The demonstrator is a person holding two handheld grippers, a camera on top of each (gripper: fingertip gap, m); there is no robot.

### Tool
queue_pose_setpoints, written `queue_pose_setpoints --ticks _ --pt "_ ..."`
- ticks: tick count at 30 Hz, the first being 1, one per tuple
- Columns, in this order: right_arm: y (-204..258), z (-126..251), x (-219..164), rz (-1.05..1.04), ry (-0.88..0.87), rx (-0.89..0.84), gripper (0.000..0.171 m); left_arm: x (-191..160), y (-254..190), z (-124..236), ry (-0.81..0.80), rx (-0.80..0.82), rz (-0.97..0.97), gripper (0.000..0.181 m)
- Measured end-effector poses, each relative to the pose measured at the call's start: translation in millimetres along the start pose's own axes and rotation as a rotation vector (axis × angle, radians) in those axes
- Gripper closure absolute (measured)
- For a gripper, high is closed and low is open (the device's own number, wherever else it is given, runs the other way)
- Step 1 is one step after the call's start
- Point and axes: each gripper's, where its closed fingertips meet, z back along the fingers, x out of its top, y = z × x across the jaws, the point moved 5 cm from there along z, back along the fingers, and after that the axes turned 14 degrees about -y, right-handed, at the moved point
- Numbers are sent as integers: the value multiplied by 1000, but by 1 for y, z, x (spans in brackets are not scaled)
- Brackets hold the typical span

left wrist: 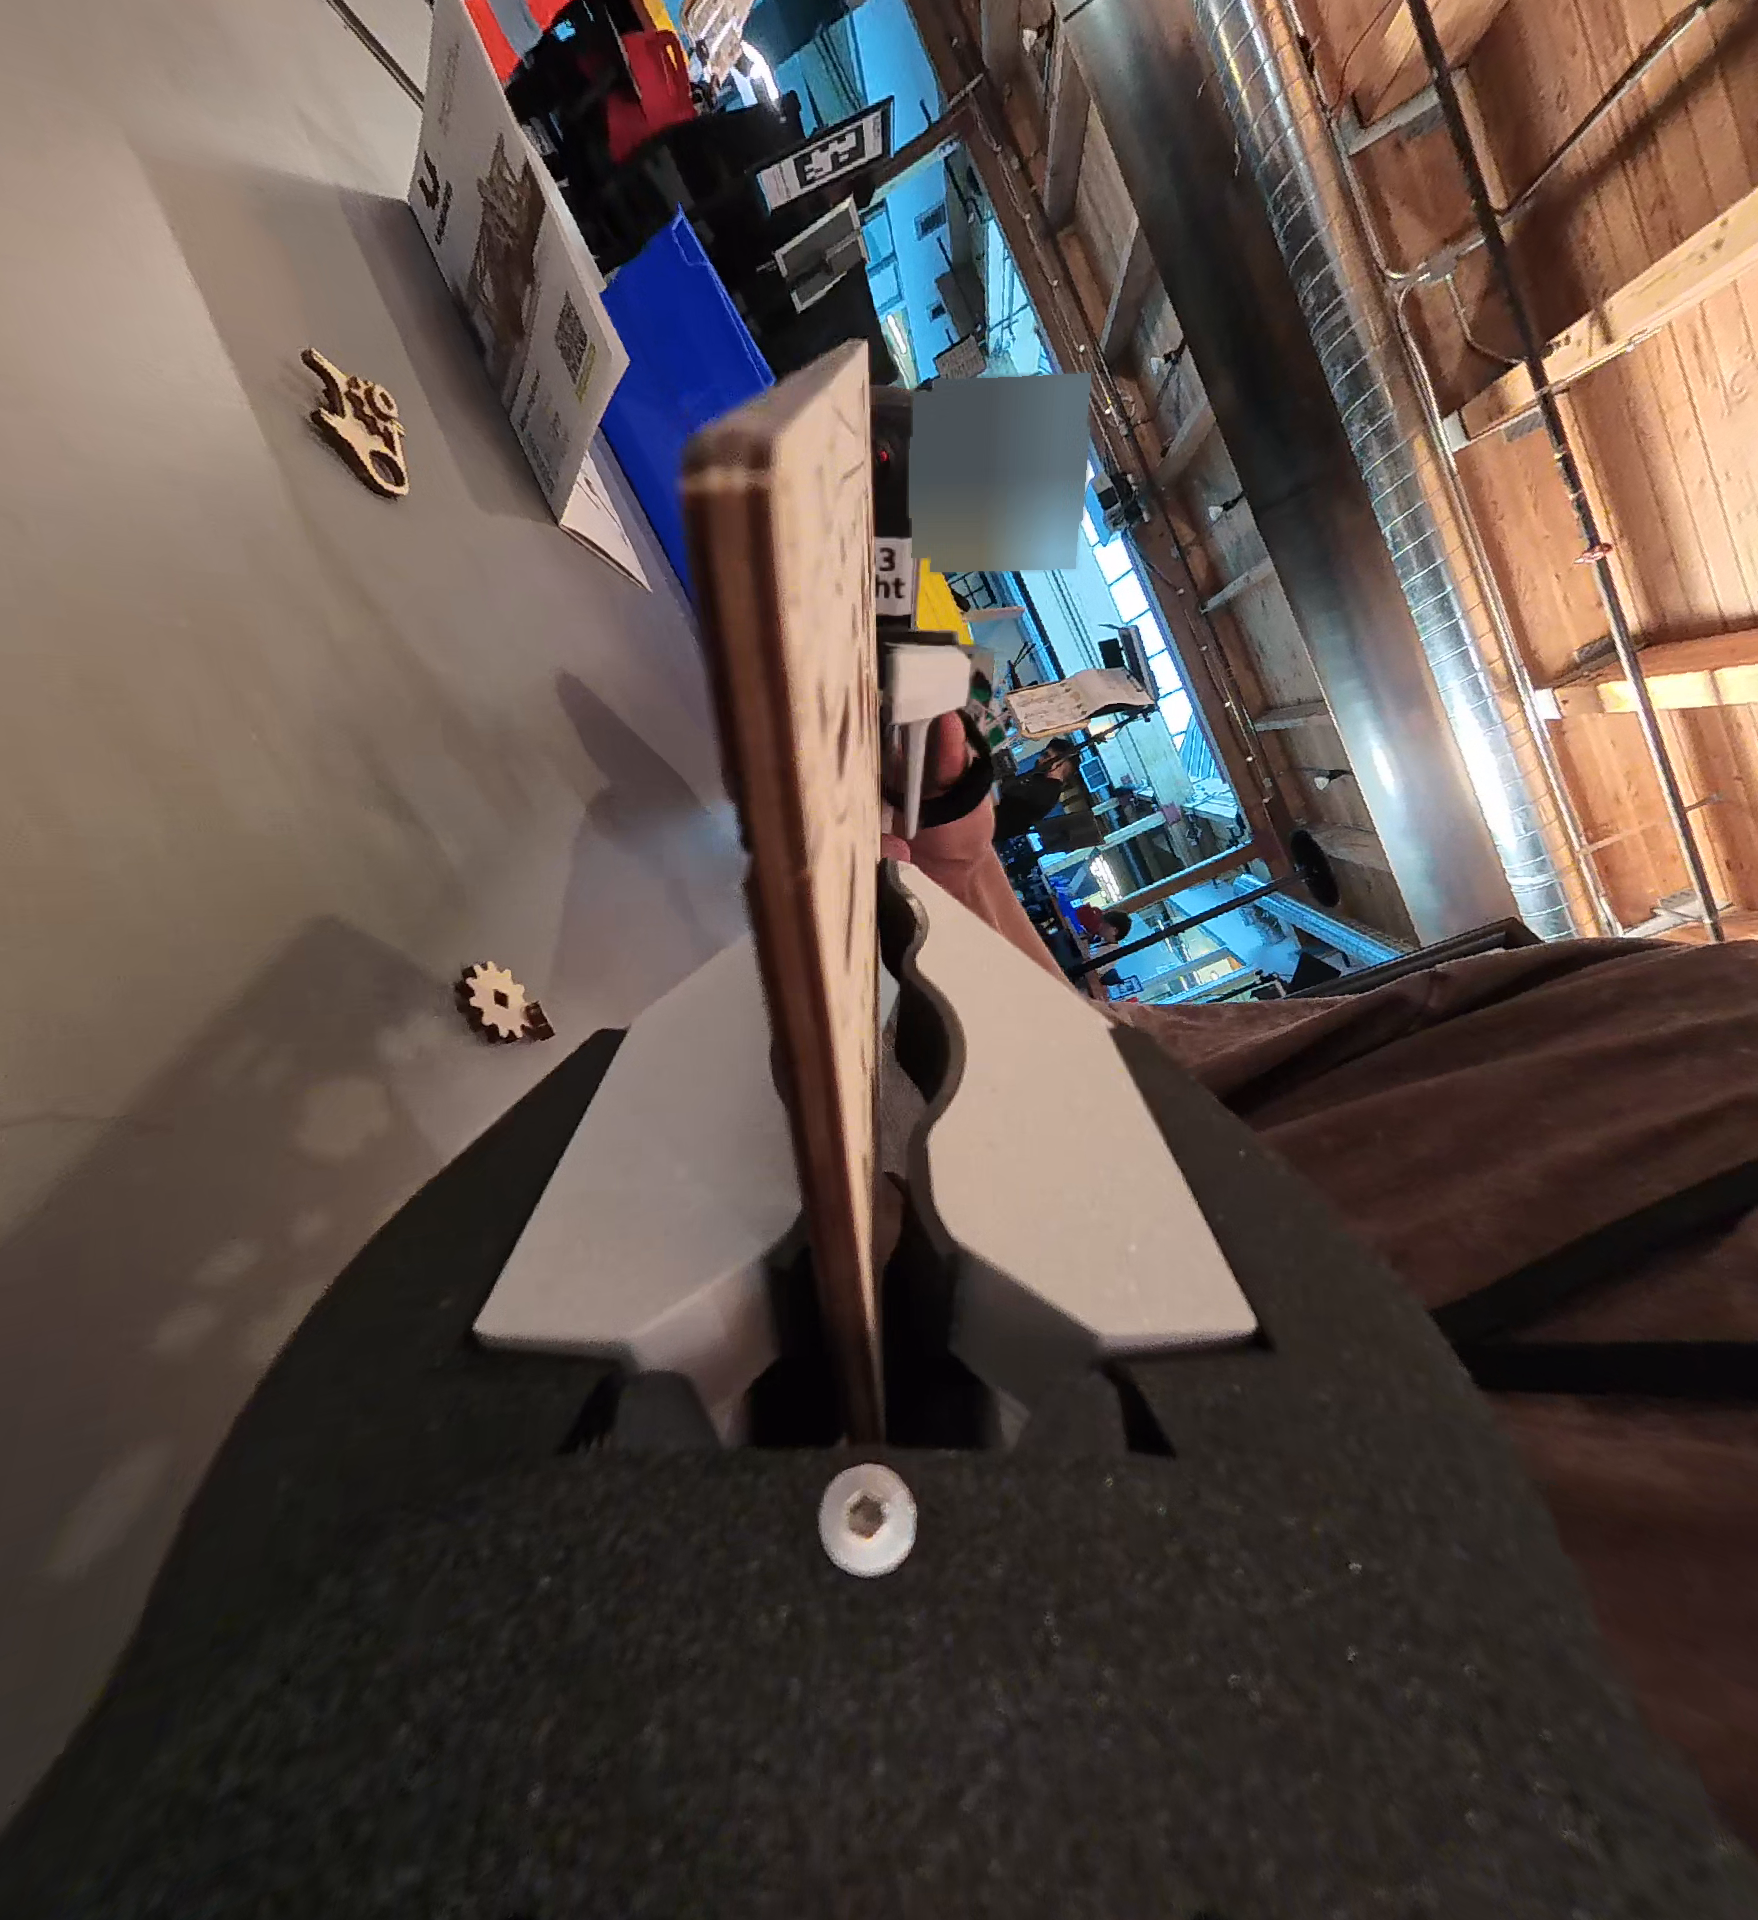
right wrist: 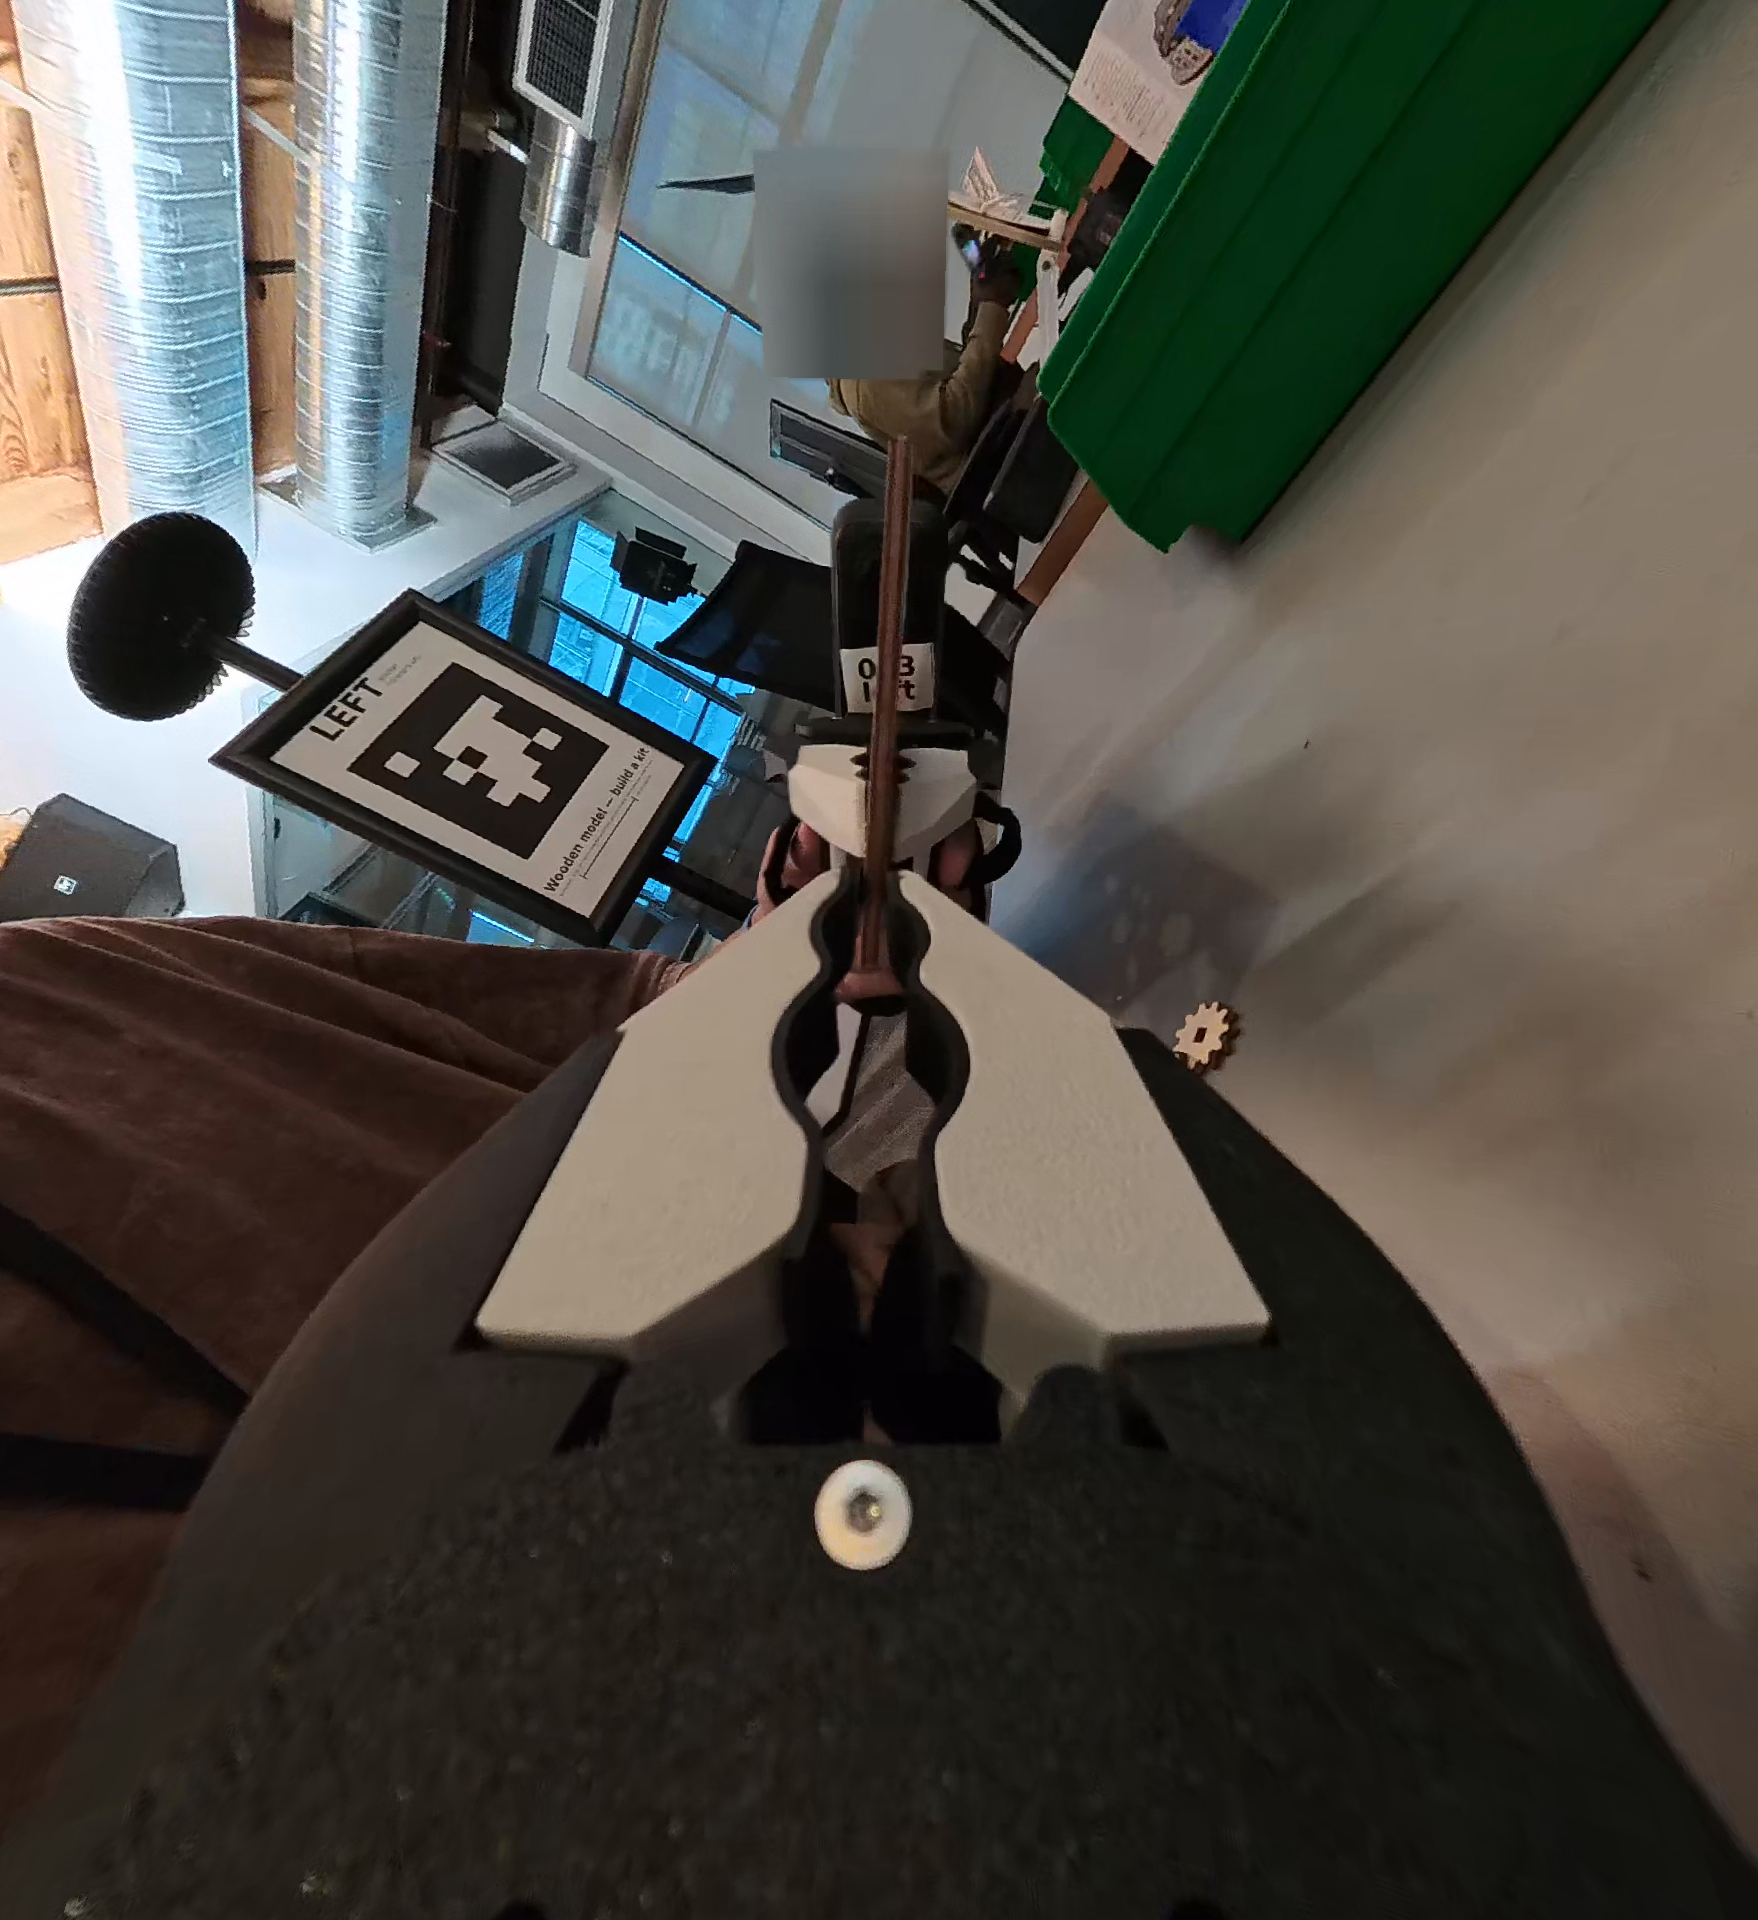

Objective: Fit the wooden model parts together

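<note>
L gripper clamps wood sheet (edge-on); R gripper pinches same; printed labels.

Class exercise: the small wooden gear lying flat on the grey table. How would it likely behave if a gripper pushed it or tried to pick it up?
The gear lies flat, so it would probably slide, not roll. It looks thin and light, likely hard to get under on the table. Its teeth look fine, so perhaps fragile.
</note>
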Motion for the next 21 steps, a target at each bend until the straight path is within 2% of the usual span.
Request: queue_pose_setpoints --ticks 12,21 --pt "-3 -3 0 -45 -23 -5 166 0 0 -1 14 22 -37 179" --pt "-6 -5 -2 16 -5 -52 168 -2 3 -1 35 37 -31 179"
